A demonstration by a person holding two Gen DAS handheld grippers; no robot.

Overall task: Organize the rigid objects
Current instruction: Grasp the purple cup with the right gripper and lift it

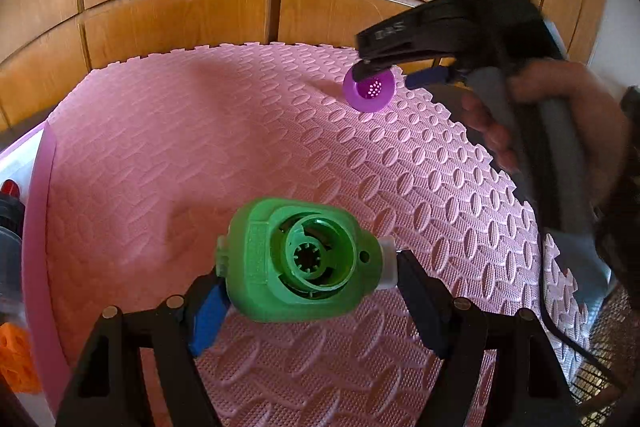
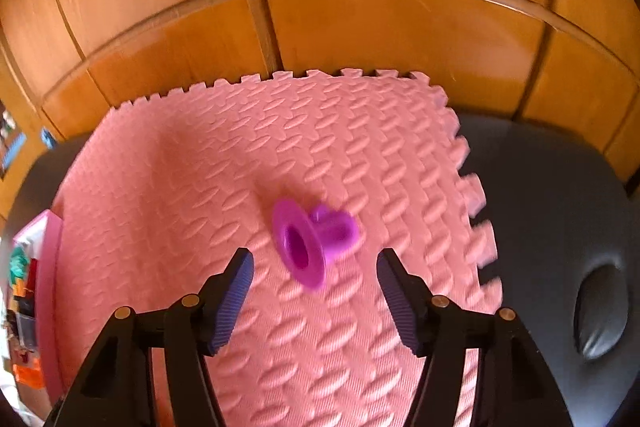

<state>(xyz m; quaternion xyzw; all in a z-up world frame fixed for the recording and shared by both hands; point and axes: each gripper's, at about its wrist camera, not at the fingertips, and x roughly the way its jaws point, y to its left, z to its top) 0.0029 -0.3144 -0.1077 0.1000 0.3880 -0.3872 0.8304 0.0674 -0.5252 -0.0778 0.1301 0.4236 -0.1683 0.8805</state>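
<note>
Left tool (image 1: 308, 283) grips green part (image 1: 300, 259)

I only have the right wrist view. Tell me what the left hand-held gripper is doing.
Observer: The left hand-held gripper is clamped on a green plastic housing with a round socket, lifted above the pink foam mat.
Operator: Report where my purple piece sits.
Observer: The purple plastic flanged funnel lies near the mat's far right edge, under the right hand-held gripper.
Operator: Describe its inside.
Observer: Small holes dot its base.
</note>
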